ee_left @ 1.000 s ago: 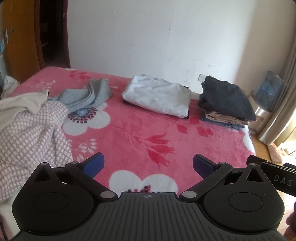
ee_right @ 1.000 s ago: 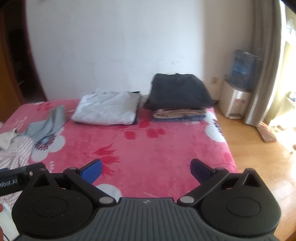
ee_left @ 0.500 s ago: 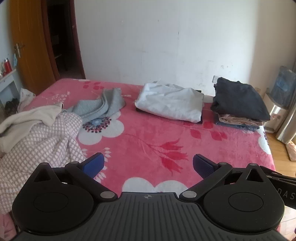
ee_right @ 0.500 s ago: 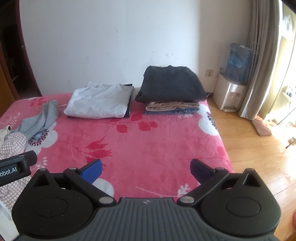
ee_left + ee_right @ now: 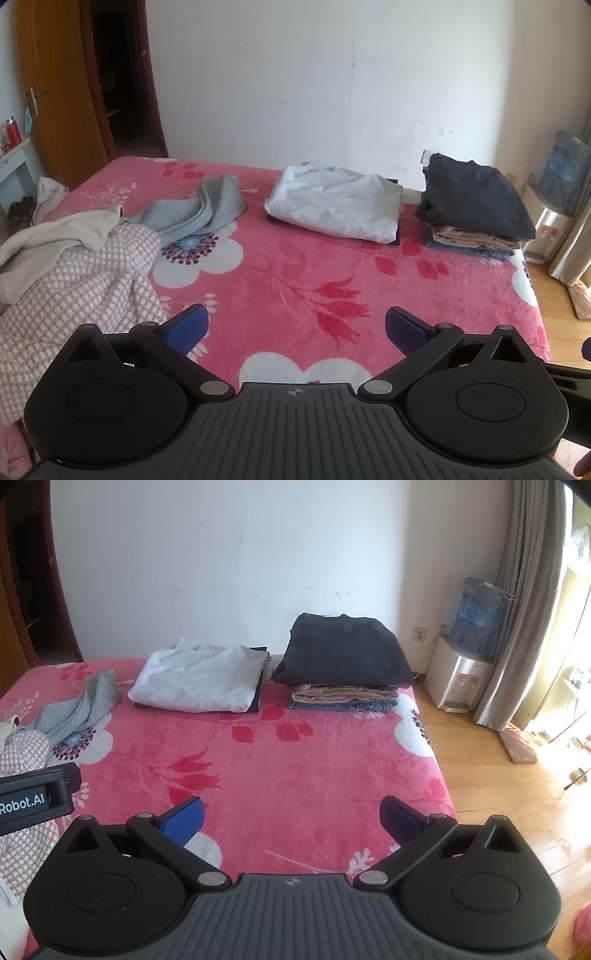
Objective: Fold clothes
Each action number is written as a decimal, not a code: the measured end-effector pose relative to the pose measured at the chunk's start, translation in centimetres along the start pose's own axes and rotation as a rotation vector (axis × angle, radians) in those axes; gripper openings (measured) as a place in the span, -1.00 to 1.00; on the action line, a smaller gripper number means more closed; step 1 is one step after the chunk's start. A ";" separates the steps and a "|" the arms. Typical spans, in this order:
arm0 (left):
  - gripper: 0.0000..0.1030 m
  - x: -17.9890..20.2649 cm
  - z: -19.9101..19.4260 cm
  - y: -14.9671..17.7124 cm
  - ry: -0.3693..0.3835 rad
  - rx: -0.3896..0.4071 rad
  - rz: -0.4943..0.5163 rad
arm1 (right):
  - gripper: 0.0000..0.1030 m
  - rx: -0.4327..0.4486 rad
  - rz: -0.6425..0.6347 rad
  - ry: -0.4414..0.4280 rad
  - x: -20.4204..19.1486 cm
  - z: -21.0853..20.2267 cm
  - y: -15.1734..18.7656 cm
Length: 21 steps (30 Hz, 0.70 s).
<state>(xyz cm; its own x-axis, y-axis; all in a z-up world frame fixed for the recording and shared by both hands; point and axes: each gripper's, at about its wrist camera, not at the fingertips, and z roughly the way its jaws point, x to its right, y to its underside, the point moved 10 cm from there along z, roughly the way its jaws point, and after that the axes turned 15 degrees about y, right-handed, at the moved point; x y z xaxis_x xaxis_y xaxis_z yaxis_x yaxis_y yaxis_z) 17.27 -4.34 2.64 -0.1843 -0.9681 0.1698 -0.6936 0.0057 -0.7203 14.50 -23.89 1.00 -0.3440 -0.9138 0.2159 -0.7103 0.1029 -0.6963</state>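
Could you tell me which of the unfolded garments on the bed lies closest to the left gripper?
The checked garment, heaped right beside the left gripper. The cream one lies on top of it, farther back, and the grey one is farther still.

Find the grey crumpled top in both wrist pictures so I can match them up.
Left wrist: the grey top lies left of centre, far part of the bed, beside the checked cloth.
Right wrist: the grey top sits at the far left edge, mid height.
Shared landmark: the folded white garment, just right of it in both.
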 end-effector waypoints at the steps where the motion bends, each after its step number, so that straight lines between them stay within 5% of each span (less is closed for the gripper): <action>1: 1.00 -0.1 0.0 0.0 0.000 -0.001 -0.004 | 1.00 0.000 -0.003 -0.001 -0.1 0.0 0.0; 21: 1.00 -0.7 0.0 0.3 -0.019 0.005 -0.013 | 1.00 0.004 -0.004 0.007 -0.4 -0.2 0.2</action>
<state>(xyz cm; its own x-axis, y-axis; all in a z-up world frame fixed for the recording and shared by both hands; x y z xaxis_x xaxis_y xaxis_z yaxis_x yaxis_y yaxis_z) 17.20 -3.69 2.33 -0.1620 -0.9727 0.1663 -0.6926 -0.0080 -0.7213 14.43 -23.42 0.90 -0.3460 -0.9112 0.2235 -0.7093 0.0982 -0.6980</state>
